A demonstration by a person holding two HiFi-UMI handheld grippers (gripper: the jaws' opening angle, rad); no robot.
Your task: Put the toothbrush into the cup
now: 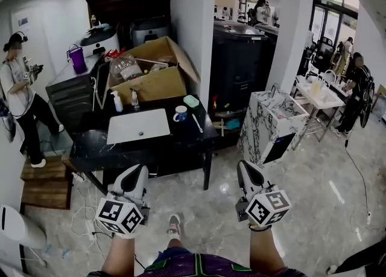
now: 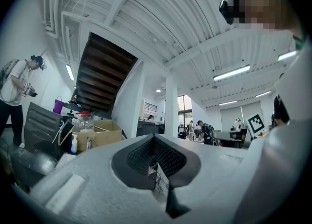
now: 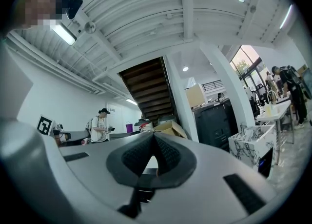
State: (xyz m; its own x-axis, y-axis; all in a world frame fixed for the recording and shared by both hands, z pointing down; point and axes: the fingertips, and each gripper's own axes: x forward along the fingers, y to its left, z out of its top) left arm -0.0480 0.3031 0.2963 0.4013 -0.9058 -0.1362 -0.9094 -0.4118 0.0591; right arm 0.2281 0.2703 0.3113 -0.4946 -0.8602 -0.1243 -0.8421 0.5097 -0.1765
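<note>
On the black table (image 1: 145,149) a blue-and-white cup (image 1: 180,113) stands upright to the right of the white basin (image 1: 138,125). The white toothbrush (image 1: 197,123) lies flat on the tabletop just right of the cup. Both grippers hang low over the floor, well short of the table. My left gripper (image 1: 137,170) is shut and holds nothing. My right gripper (image 1: 246,166) is likewise shut and holds nothing. In the left gripper view the left gripper (image 2: 155,137) points up toward the ceiling, and the right gripper (image 3: 153,137) does the same in its own view.
An open cardboard box (image 1: 151,70) stands behind the table, with two small bottles (image 1: 117,102) and a green block (image 1: 191,101) near the basin. A marble cabinet (image 1: 274,122) is at the right. A person (image 1: 21,101) stands at far left. Cables lie on the floor.
</note>
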